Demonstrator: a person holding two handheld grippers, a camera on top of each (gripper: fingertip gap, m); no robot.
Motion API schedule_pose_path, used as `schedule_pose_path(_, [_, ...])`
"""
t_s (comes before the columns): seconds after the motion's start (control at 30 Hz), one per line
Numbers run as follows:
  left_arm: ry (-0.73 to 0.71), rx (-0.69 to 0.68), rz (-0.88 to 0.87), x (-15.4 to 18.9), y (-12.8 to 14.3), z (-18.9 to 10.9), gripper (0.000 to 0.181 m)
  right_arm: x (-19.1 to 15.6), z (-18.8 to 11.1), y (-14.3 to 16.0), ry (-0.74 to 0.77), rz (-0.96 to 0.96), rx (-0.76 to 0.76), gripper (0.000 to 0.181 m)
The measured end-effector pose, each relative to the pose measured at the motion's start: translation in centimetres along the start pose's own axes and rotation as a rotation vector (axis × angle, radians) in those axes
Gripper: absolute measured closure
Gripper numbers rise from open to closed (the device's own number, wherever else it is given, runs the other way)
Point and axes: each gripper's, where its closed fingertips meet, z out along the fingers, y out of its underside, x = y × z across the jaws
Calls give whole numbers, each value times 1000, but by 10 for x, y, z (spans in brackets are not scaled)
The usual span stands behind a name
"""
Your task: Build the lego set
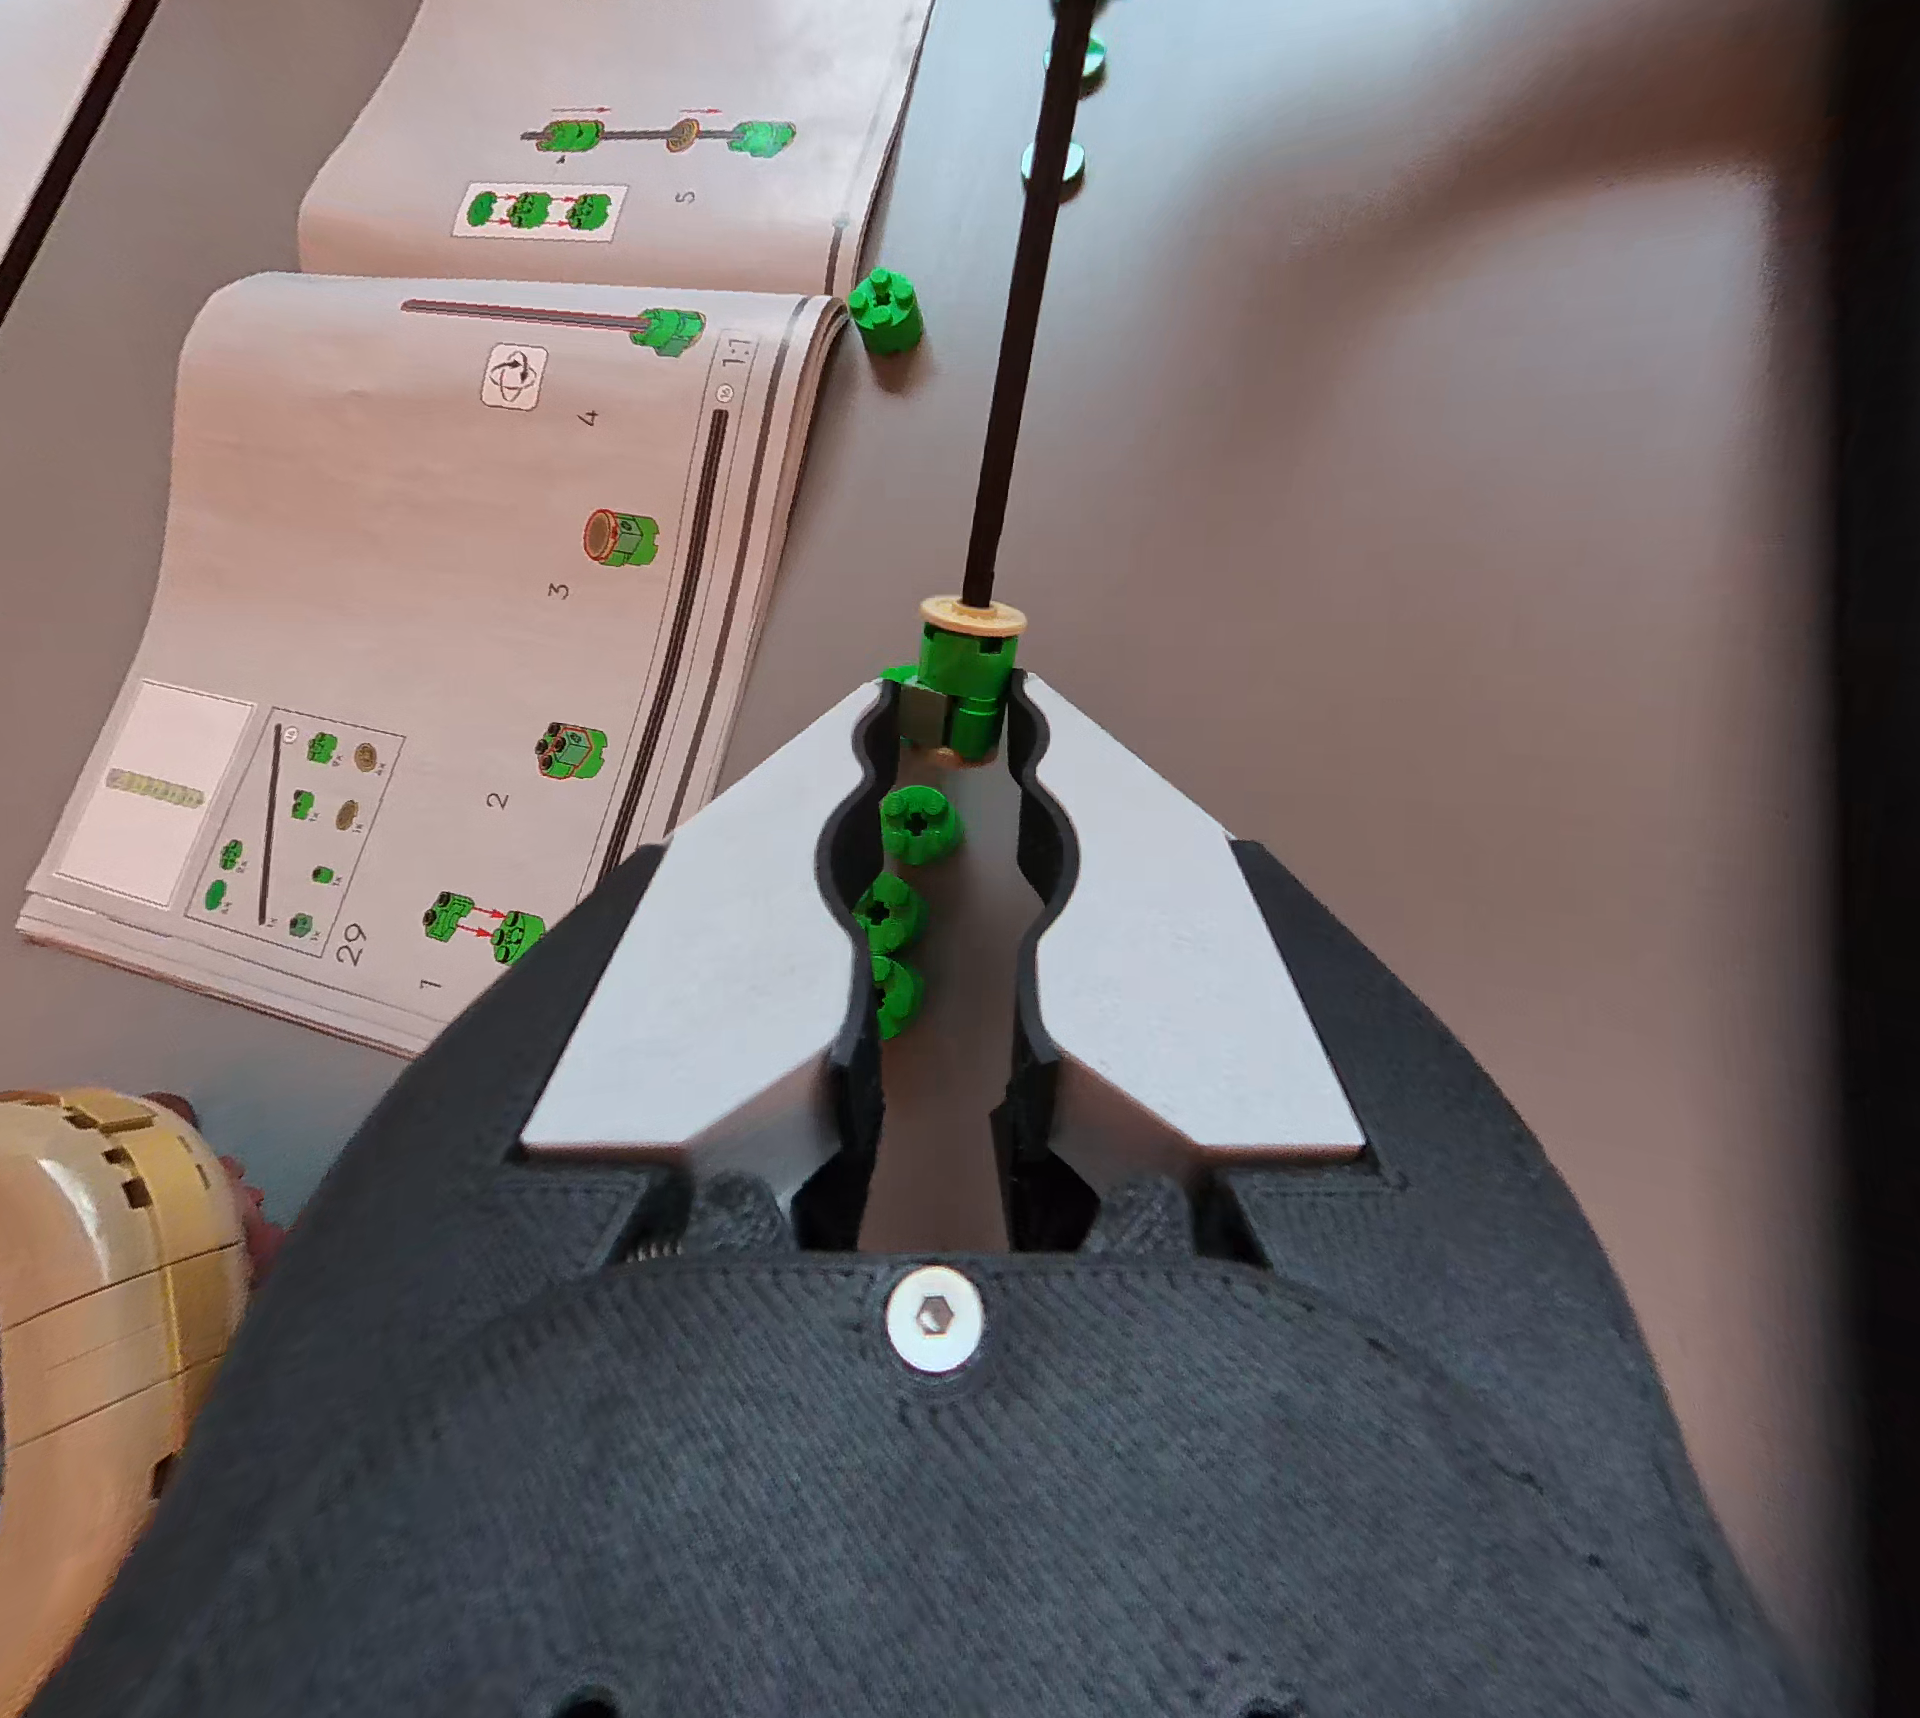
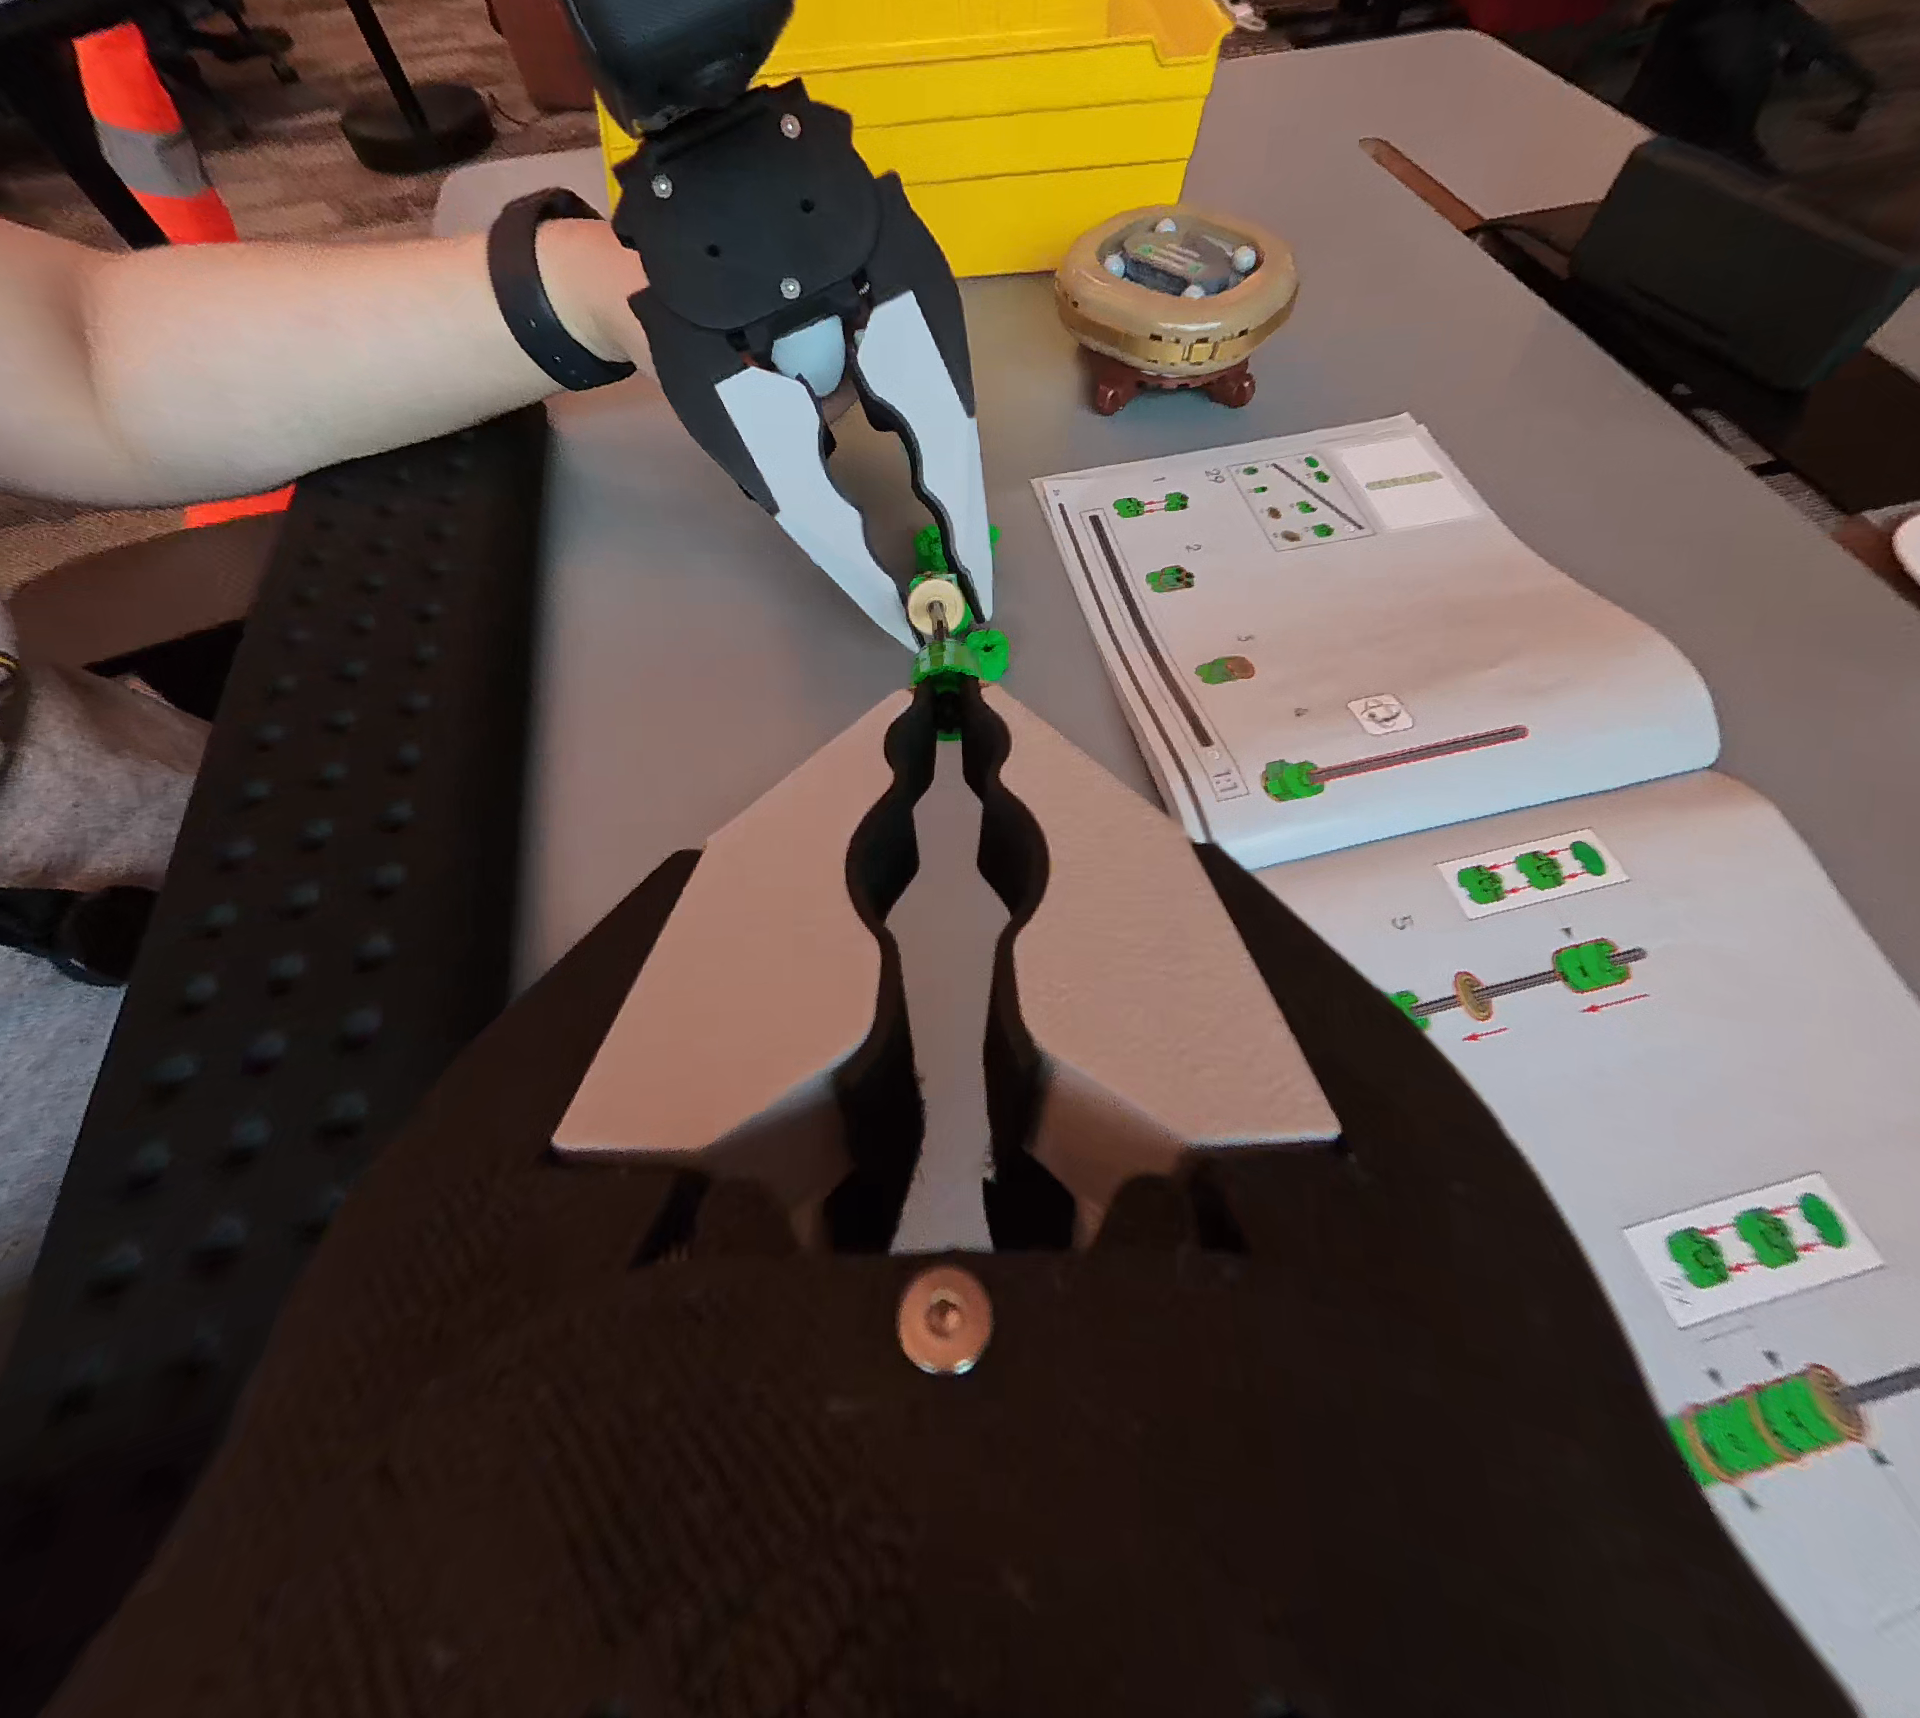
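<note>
Green stack [image 1: 961, 692] between tilted left jaws.

Two tongs [image 2: 940, 629] [image 2: 948, 712], four loose green round bricks [image 1: 885, 310] [image 1: 920, 825] [image 1: 888, 912] [image 1: 894, 998], one instruction booklet [image 2: 1455, 629], one yellow bin [image 2: 997, 58].

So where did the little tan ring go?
The tan ring sits on the black rod, atop the green brick held in the left claw, right of the booklet in the left wrist view.
</note>
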Motion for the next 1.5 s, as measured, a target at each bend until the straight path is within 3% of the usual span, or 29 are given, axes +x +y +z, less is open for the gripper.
schedule_pose_path(0.03, [-5,4,-8,-2,0,0,162,-1,-2,-5,11,-19,-5,178])
schedule_pose_path(0.23, [-19,190,-147,-18,-21,-19,146,0,-18,-37,62,-125,-10,177])
schedule_pose_path(0.43, [63,554,-310,-27,-76,-79,130,-3,-30,-65,1,-179,-95,178])
schedule_pose_path(0.6, [66,461,-133,-8,-113,-65,140,-1,-24,-95,17,-275,-178,178])
schedule_pose_path(0.7, [-43,396,-130,-29,-120,-54,150,5,-26,-109,60,-339,-157,177])
schedule_pose_path(0.77, [-106,521,-201,-48,-139,-73,149,10,-33,-118,84,-366,-89,178])
schedule_pose_path(0.9, [-146,875,-385,-71,-165,-145,132,20,-59,-141,116,-386,138,177])
schedule_pose_path(1.0, [10,1002,-432,-51,-169,-177,157,13,-90,-167,52,-366,401,178])
schedule_pose_path(1.07, [224,1057,-449,-29,-174,-183,162,8,-109,-181,-11,-336,556,178])
schedule_pose_path(1.13, [384,1114,-460,-19,-183,-183,154,3,-121,-188,-101,-292,658,178])
schedule_pose_path(1.27, [320,1234,-342,-27,-217,-173,129,-2,-124,-197,-195,-230,763,178])
schedule_pose_path(1.37, [291,1332,-278,-32,-246,-182,135,-2,-120,-197,-205,-214,766,178])
schedule_pose_path(1.5, [237,1366,-234,-42,-261,-177,151,3,-117,-193,-174,-209,725,178])
